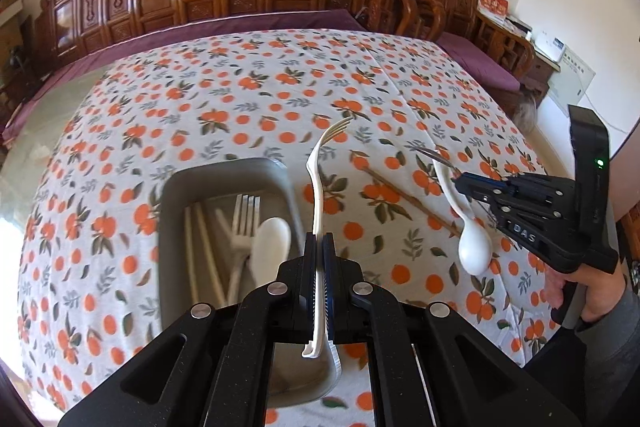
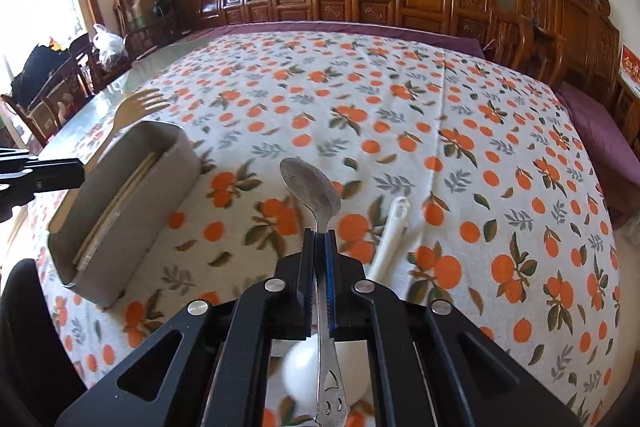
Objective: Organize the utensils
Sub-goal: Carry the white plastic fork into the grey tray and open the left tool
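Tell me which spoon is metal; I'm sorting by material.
The spoon clamped in the right gripper is metal, grey and shiny. The spoon on the cloth and the one in the bin are white.

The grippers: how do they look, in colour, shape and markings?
The matte black plastic left gripper and right gripper have linkage arms with round silver pivot pins and one blue ribbed pad. From the left view, the right one shows white letters "DAS" and a green light.
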